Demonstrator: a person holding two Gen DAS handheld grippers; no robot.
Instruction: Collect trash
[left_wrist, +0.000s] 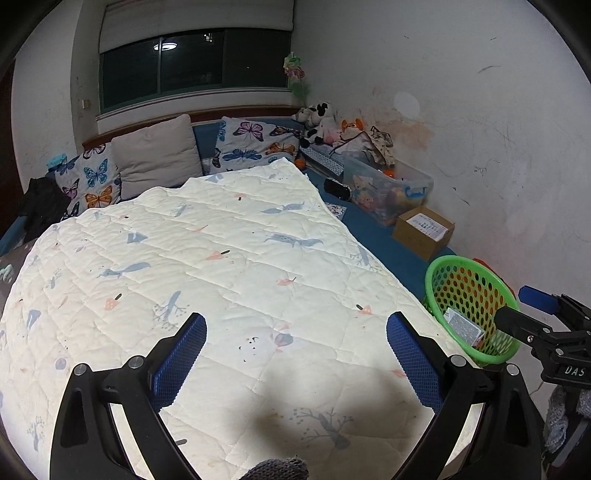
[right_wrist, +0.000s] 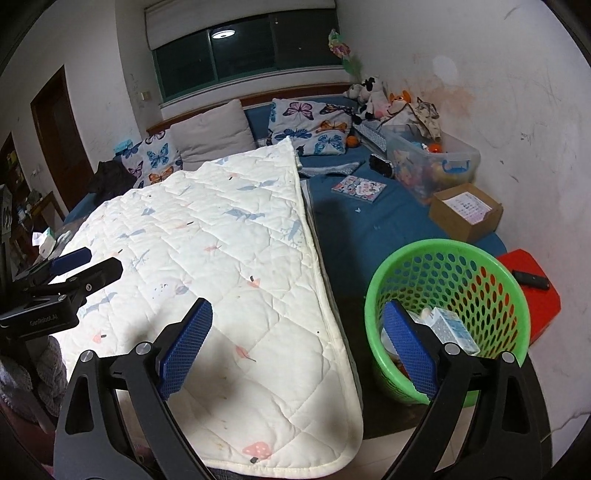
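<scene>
Trash, a small carton (right_wrist: 452, 328) among it, is gathered in the green basket (right_wrist: 517, 295) set beside the bed's quilt (right_wrist: 221, 258) within easy reach. Both the left claw (left_wrist: 295, 354) and right claw (right_wrist: 299, 343) are held wide open, empty.

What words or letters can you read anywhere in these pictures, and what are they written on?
"DAS" – white letters on the black body of the right gripper, seen from the left wrist camera.
"GenRobot.AI" – small print on the black body of the left gripper, seen from the right wrist camera.
Printed sheet in the cardboard box: too small to read.
Booklet on the blue sheet: too blurred to read.
</scene>
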